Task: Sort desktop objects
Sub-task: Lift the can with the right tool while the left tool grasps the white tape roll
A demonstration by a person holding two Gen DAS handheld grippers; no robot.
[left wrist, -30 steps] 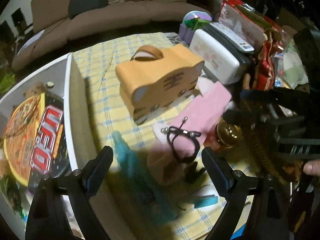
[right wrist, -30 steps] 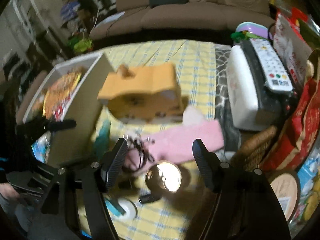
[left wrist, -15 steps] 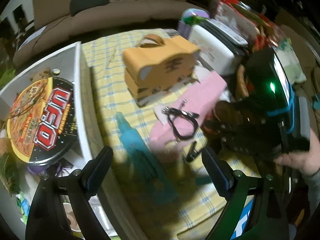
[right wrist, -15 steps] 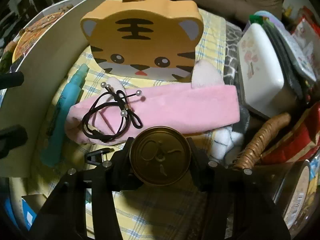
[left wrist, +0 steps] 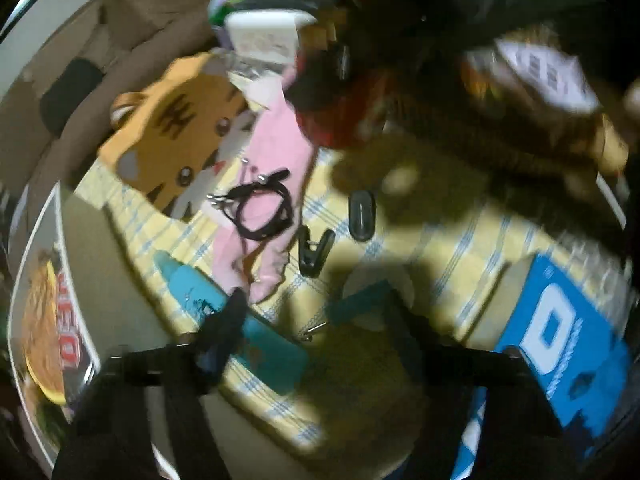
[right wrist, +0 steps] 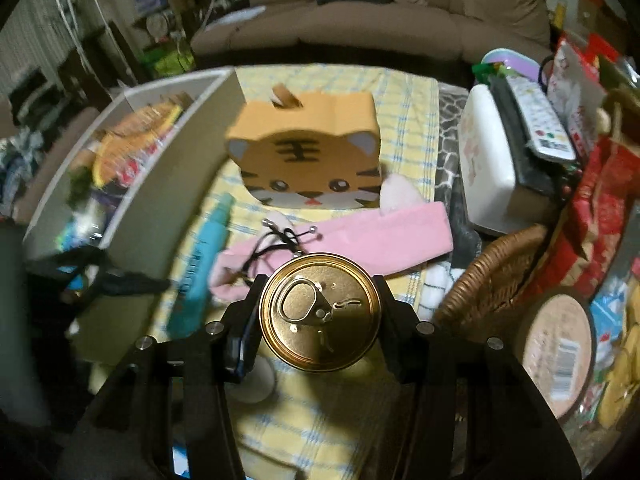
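My right gripper (right wrist: 318,312) is shut on a gold can (right wrist: 320,314) with a pull-tab lid and holds it above the yellow checked cloth (right wrist: 320,420). My left gripper (left wrist: 316,320) is open and empty, low over the cloth (left wrist: 460,248). A teal tube (left wrist: 244,328) lies by its left finger. A pink headband (left wrist: 272,160) with a black hair tie (left wrist: 260,208) on it lies ahead, also in the right wrist view (right wrist: 352,232). The orange tiger box (right wrist: 308,160) stands behind it. A black clip (left wrist: 314,252) lies on the cloth.
A white bin (right wrist: 160,184) with a noodle bowl (left wrist: 44,340) stands at the left. A wicker basket (right wrist: 488,280), a white case (right wrist: 484,160) with a remote (right wrist: 536,120), and red snack bags (right wrist: 592,216) crowd the right. A blue box (left wrist: 560,340) lies front right.
My right gripper has lifted the gold can off the cloth and pulled back. The left wrist view has swung and tilted sharply; the right gripper is gone from it.
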